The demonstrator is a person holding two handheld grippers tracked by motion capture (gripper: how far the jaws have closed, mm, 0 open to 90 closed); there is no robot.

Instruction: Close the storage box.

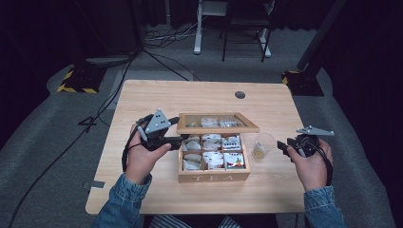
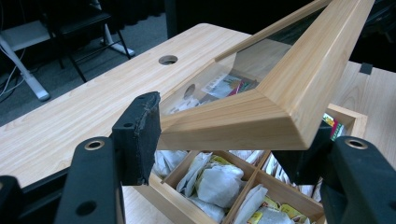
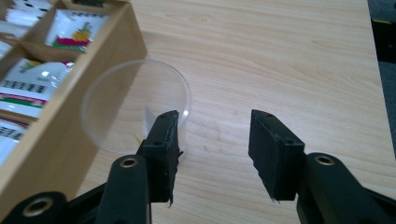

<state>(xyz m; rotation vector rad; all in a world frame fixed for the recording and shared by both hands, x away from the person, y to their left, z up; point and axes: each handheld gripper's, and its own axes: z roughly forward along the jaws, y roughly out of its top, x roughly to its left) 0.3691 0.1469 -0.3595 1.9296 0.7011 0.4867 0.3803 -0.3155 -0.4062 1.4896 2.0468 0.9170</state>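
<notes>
My left gripper [image 1: 177, 137] is clamped on the corner of the tea box's lid [image 2: 261, 112], pads pinching the wooden frame from both sides, and I'm holding that glass-paned lid propped up so the compartments stay reachable. Just below my jaws sits the open tea box [image 1: 214, 176], its cells packed with tea bags [image 2: 219, 184], white sachets crowded right under the raised corner. Moving right: the clear cup [image 3: 135, 105] stands just beside the box's outer wall, apparently placed close so a bag needs only a short carry. My right gripper [image 3: 215, 149] hangs low over the table [image 3: 289, 60], jaws apart and empty, the cup's rim right ahead of one pad, the other over bare wood. Something pale lies in the cup, too faint to identify.
</notes>
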